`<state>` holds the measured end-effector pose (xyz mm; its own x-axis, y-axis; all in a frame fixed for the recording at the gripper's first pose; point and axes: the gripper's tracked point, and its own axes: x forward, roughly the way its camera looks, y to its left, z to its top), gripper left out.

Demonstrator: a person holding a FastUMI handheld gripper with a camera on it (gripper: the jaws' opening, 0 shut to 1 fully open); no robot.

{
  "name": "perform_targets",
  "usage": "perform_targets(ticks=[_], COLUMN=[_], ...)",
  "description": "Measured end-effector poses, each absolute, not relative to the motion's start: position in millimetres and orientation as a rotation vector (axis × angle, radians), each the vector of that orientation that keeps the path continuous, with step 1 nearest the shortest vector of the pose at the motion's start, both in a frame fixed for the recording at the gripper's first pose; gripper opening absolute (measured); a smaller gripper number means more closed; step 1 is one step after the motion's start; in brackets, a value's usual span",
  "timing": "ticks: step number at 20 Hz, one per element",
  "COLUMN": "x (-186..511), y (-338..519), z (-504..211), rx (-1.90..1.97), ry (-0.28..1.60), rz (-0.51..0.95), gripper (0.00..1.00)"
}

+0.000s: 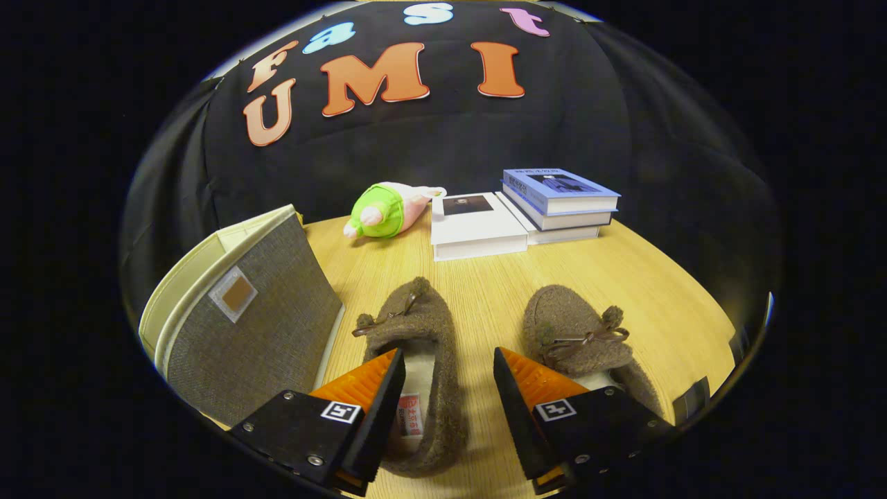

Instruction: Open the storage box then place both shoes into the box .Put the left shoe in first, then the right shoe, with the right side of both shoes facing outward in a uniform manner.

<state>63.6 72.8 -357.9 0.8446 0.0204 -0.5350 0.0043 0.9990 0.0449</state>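
Observation:
Two brown fuzzy slippers with bows lie on the wooden table (485, 291). The left shoe (423, 346) lies between my fingers, its right wall in the gap and its cream lining beside the left finger (378, 398). The right shoe (578, 336) lies just past the right finger (527, 391). My gripper (449, 378) is open, and neither finger presses on the shoe. A grey fabric storage box (253, 322) with a cream lining stands to the left of the fingers, its lid up.
At the back of the table lie a green and pink plush toy (384, 210), a white book (477, 225) and a stack of books with a blue one on top (558, 197). The table's right edge curves close beyond the right shoe.

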Motion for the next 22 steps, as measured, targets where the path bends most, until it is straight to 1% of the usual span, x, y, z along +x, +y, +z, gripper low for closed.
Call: perform_targets(ticks=[1,2,3,4,5,6,7,8,10,13,22], x=[64.3,65.8,66.1,66.4,66.8,67.5,68.0,69.1,69.2,68.1,57.1], y=[73.0,71.5,71.3,73.3,76.5,79.7,78.6,73.8,74.0,74.2,84.8], z=[-363.6,-370.7,-377.7,-382.6,-385.4,-384.3,-382.8,-381.4,-377.4,-363.9,-271.5], rx=[0.057,0.071,0.084,0.103,0.129,0.158,0.178,0.191,0.224,0.245,0.313], ry=[0.588,0.604,0.622,0.636,0.641,0.641,0.637,0.625,0.616,0.59,0.434], rz=[-0.001,-0.014,-0.025,-0.03,-0.022,-0.018,-0.032,-0.059,-0.076,-0.085,-0.102], gripper=[0.72,0.63,0.57,0.49,0.45,0.35,0.28,0.16,0.06,0.05,0.05])
